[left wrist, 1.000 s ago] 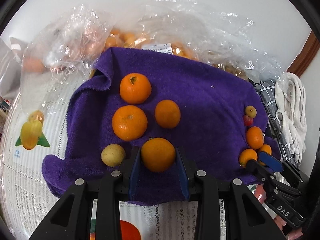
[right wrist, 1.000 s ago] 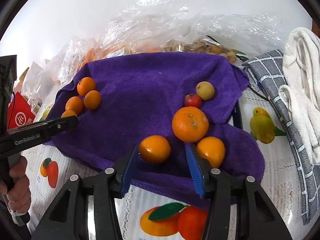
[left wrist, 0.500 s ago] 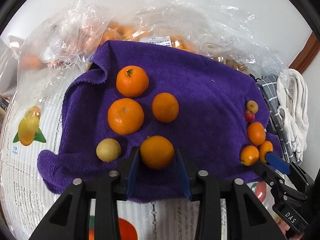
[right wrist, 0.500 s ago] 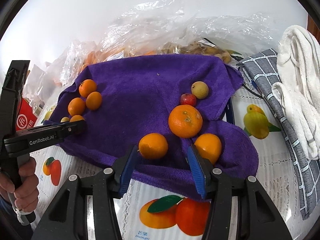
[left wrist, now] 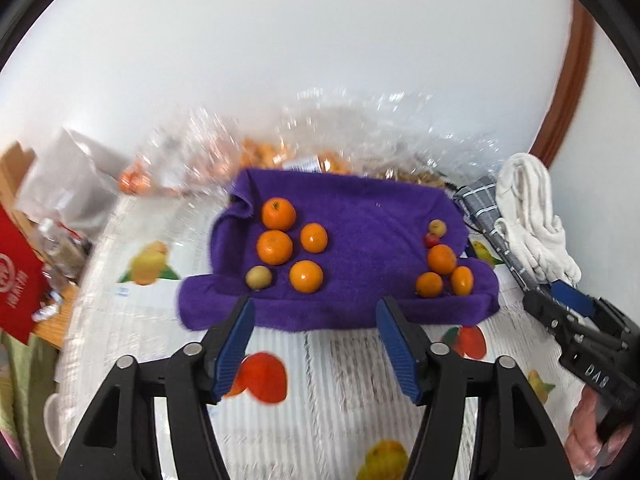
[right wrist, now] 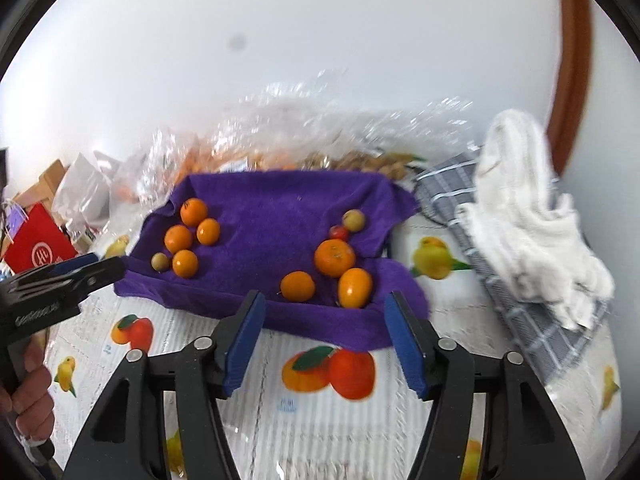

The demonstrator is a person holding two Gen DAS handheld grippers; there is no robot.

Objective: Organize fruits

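Observation:
A purple towel (left wrist: 360,216) (right wrist: 280,208) lies on the table with fruit in two groups. On its left are several oranges (left wrist: 306,276) (right wrist: 185,263) and a small yellow-green fruit (left wrist: 258,277). On its right are three oranges (right wrist: 334,257) (left wrist: 441,259), a small red fruit (right wrist: 339,232) and a small yellow fruit (right wrist: 353,220). My left gripper (left wrist: 314,312) is open and empty, back from the towel's front edge. My right gripper (right wrist: 323,306) is open and empty, in front of the right group.
Clear plastic bags of fruit (left wrist: 328,136) (right wrist: 304,136) lie behind the towel by the white wall. A white cloth (right wrist: 524,208) on a grey checked cloth (right wrist: 520,304) lies at the right. A red box (left wrist: 16,280) stands at the left. The tablecloth (left wrist: 344,380) has printed fruit.
Both grippers have opened wide and pulled back and up from the towel. The orange each one framed now lies free on the towel.

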